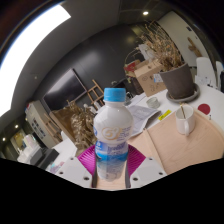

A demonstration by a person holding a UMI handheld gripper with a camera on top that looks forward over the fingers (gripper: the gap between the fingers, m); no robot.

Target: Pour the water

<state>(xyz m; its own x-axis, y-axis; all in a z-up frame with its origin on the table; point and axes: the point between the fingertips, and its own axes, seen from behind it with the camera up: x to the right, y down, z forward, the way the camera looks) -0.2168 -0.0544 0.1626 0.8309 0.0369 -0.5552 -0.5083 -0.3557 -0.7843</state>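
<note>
Clear plastic bottle (111,135), blue cap, held low between pink pads of gripper (110,165); likely light, thin-walled, slippery. Paper cup (185,120) beyond, on bench (190,148).

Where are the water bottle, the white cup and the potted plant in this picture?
water bottle (112,135): gripper view, on its label.
white cup (185,121): gripper view, on its side wall.
potted plant (180,80): gripper view, on the pot's wall.

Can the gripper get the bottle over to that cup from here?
Probably yes. The gripper looks shut on the bottle, lifted and tilted. The cup stands ahead on the tan board, and nothing stands between them. The blue cap is on, though, so no water would pour.
</note>
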